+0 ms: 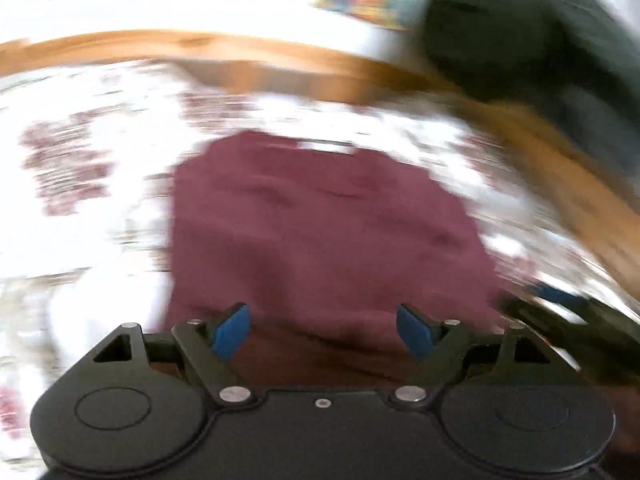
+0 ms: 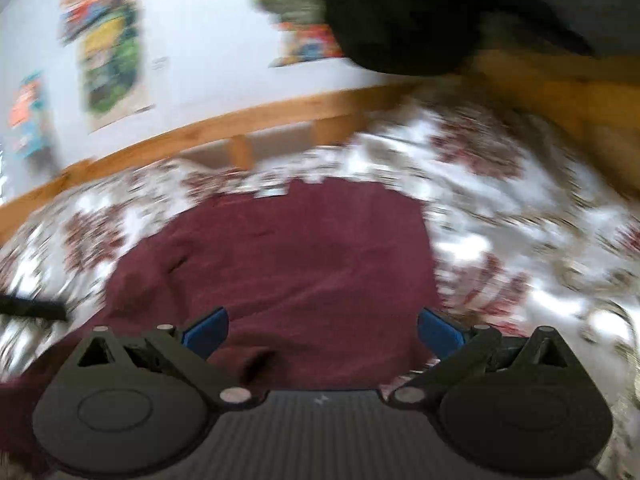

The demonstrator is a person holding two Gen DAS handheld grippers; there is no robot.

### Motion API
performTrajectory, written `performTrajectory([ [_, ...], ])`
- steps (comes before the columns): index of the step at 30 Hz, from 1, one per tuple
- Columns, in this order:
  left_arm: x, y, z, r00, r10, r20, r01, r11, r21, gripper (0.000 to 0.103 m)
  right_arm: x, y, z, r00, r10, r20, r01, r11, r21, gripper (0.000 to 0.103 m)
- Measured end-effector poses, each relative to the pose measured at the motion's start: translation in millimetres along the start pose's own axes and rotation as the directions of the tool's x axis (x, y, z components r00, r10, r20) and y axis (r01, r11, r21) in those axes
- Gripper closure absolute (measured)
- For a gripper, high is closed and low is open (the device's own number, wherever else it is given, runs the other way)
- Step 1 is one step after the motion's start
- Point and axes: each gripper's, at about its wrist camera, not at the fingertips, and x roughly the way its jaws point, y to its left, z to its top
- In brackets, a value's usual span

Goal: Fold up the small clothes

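A maroon garment [image 1: 320, 224] lies flat on a white bedspread with dark red flower prints [image 1: 80, 184]. It also shows in the right wrist view [image 2: 288, 264], with a small white label at its far edge. My left gripper [image 1: 323, 330] is open and empty above the garment's near edge. My right gripper [image 2: 322, 332] is open and empty above the garment's near right part. Both views are motion blurred.
A wooden bed rail [image 1: 240, 60] runs behind the bedspread, also in the right wrist view [image 2: 248, 124]. A dark bulky object [image 1: 540, 48] sits at the far right corner. Colourful posters [image 2: 108, 52] hang on the white wall. The right gripper's body [image 1: 568, 320] shows at the left view's right edge.
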Motion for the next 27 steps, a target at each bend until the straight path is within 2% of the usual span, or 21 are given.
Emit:
performTrajectory([
  [1, 5, 17, 5, 0.998, 0.056, 0.002, -0.056, 0.998, -0.040, 0.022, 2, 5, -2, 1.000, 0.025, -0.008, -0.025, 1.000, -0.012, 0.001],
  [3, 15, 45, 17, 0.995, 0.097, 0.004, -0.096, 0.990, -0.105, 0.025, 6, 12, -5, 0.999, 0.047, -0.023, -0.048, 0.999, -0.017, 0.003],
  [5, 29, 67, 27, 0.996, 0.088, -0.010, -0.088, 0.986, -0.141, 0.033, 11, 16, -10, 0.997, 0.063, -0.041, -0.064, 0.997, -0.031, 0.007],
  [7, 46, 80, 34, 0.997, 0.077, -0.030, -0.080, 0.986, -0.145, 0.037, 13, 19, -14, 0.997, 0.061, -0.055, -0.064, 0.997, -0.045, 0.012],
  [9, 65, 85, 41, 0.996, 0.069, -0.055, -0.076, 0.988, -0.137, 0.046, 15, 19, -17, 0.996, 0.064, -0.063, -0.067, 0.997, -0.038, 0.020],
  [10, 74, 88, 43, 0.996, 0.056, -0.072, -0.065, 0.988, -0.138, 0.056, 14, 19, -18, 0.996, 0.067, -0.067, -0.069, 0.997, -0.029, 0.022],
  [11, 78, 91, 43, 0.995, 0.043, -0.089, -0.055, 0.988, -0.143, 0.079, 14, 16, -20, 0.995, 0.073, -0.072, -0.074, 0.997, -0.015, 0.026],
  [12, 83, 94, 43, 0.994, 0.037, -0.107, -0.053, 0.987, -0.153, 0.095, 16, 14, -20, 0.994, 0.078, -0.075, -0.079, 0.997, -0.005, 0.029],
  [13, 84, 95, 43, 0.992, 0.054, -0.111, -0.071, 0.985, -0.157, 0.102, 16, 12, -20, 0.994, 0.083, -0.077, -0.082, 0.997, 0.008, 0.030],
  [16, 79, 91, 46, 0.993, 0.104, -0.054, -0.110, 0.986, -0.126, 0.102, 17, 3, -19, 0.992, 0.101, -0.074, -0.097, 0.994, 0.060, 0.042],
  [17, 75, 90, 48, 0.992, 0.122, -0.039, -0.126, 0.984, -0.124, 0.102, 17, 1, -18, 0.991, 0.110, -0.072, -0.105, 0.992, 0.070, 0.053],
  [18, 72, 90, 51, 0.989, 0.144, -0.030, -0.146, 0.981, -0.128, 0.102, 18, 0, -17, 0.990, 0.119, -0.075, -0.114, 0.991, 0.073, 0.068],
  [19, 71, 91, 53, 0.986, 0.163, -0.027, -0.165, 0.977, -0.132, 0.103, 19, 1, -16, 0.988, 0.130, -0.082, -0.123, 0.989, 0.076, 0.074],
  [21, 69, 96, 57, 0.981, 0.189, -0.034, -0.192, 0.972, -0.135, 0.103, 19, 2, -13, 0.982, 0.167, -0.091, -0.158, 0.983, 0.095, 0.095],
  [24, 73, 105, 55, 0.965, 0.255, -0.067, -0.262, 0.955, -0.141, 0.102, 22, 4, -9, 0.974, 0.180, -0.134, -0.165, 0.979, 0.118, 0.099],
  [27, 80, 112, 49, 0.961, 0.257, -0.107, -0.272, 0.948, -0.165, 0.102, 28, 1, -8, 0.961, 0.180, -0.211, -0.149, 0.976, 0.156, 0.099],
])
